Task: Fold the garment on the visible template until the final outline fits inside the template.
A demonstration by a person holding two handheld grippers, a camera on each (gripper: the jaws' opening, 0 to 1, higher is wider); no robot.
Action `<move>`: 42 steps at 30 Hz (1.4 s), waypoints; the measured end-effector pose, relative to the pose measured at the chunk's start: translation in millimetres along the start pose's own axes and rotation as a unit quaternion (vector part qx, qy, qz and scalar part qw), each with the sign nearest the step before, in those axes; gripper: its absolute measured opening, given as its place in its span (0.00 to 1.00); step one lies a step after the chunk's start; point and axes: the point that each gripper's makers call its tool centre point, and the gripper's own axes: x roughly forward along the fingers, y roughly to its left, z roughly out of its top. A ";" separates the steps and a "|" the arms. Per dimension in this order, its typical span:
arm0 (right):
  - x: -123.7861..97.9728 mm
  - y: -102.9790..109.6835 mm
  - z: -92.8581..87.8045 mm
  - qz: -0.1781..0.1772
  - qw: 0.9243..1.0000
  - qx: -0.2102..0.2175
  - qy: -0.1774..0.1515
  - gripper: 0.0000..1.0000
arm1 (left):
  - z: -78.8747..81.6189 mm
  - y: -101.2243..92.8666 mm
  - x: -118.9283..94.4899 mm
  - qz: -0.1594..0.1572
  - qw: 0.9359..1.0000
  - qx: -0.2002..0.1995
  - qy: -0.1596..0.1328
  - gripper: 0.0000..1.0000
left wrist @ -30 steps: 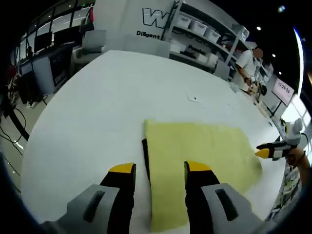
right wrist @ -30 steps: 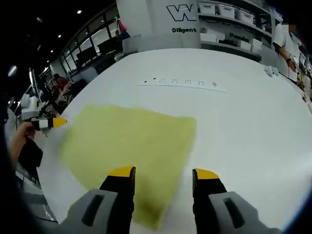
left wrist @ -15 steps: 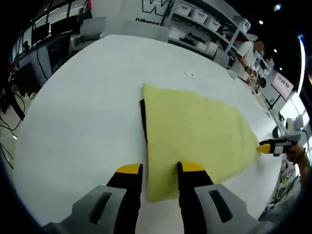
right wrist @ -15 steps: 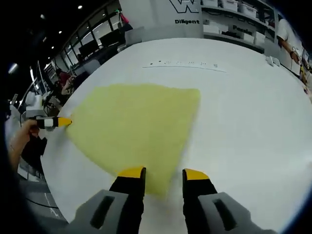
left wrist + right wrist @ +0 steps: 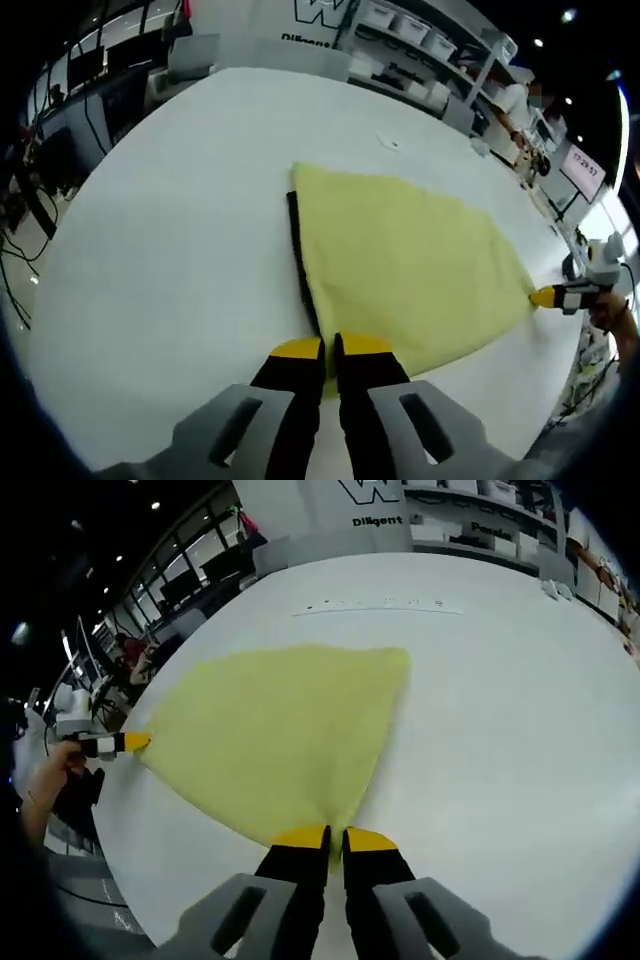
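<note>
Yellow garment (image 5: 405, 265) lies flat on the white table (image 5: 160, 240), stretched taut between two near corners so its outline runs to points. The left gripper (image 5: 330, 348) has its yellow-tipped jaws pressed together on one near corner of the cloth. The right gripper (image 5: 333, 837) likewise pinches the other corner (image 5: 331, 825), jaws closed on the fabric. A black template edge (image 5: 298, 262) shows along the garment's left side in the left gripper view.
</note>
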 end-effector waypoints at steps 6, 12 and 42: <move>-5.3 1.7 -7.1 0.001 1.000 0.003 0.002 0.00 | -8.3 -0.3 -8.9 -0.004 1.000 -0.001 -0.017 0.03; -12.6 6.5 -19.4 0.004 1.000 -0.008 0.008 0.00 | -25.4 -1.1 -18.2 -0.005 1.000 -0.014 -0.011 0.03; -44.0 20.5 -6.4 -0.017 0.997 -0.041 -0.068 0.51 | -4.8 -14.1 -39.9 -0.020 0.997 -0.013 -0.073 0.37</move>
